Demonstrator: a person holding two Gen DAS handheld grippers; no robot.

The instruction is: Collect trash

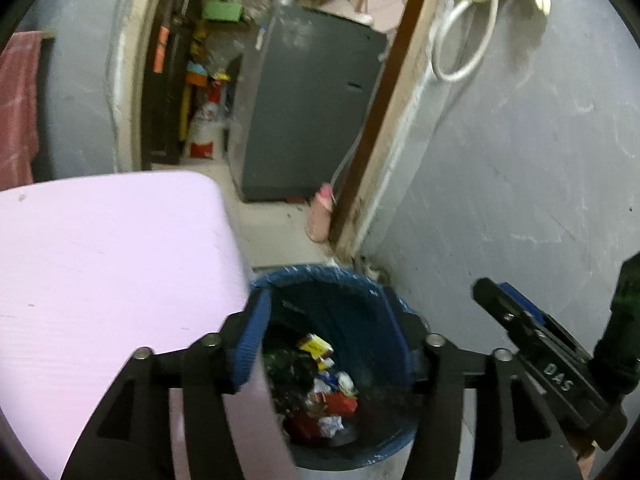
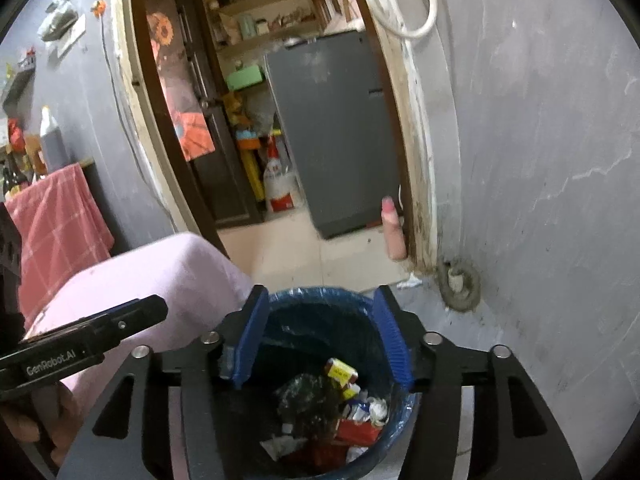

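Note:
A bin lined with a blue bag (image 1: 320,273) (image 2: 316,293) stands on the floor by the wall. Inside lies mixed trash (image 1: 326,396) (image 2: 344,404): a yellow carton, red wrappers, crumpled white paper and a dark bag. My left gripper (image 1: 325,300) hangs over the bin's mouth, open, with nothing between its blue pads. My right gripper (image 2: 322,298) hangs over the same bin, also open with nothing in it. In the left wrist view a black finger (image 1: 512,316) of the right gripper shows at the right. In the right wrist view a finger (image 2: 120,320) of the left gripper shows at the left.
A lilac table top (image 1: 100,260) (image 2: 160,272) borders the bin on the left. Behind the bin a doorway opens onto a grey fridge (image 1: 312,100) (image 2: 336,132), with a pink bottle (image 1: 320,216) on the floor. The grey wall (image 1: 520,180) is close on the right. A red checked cloth (image 2: 60,216) hangs at far left.

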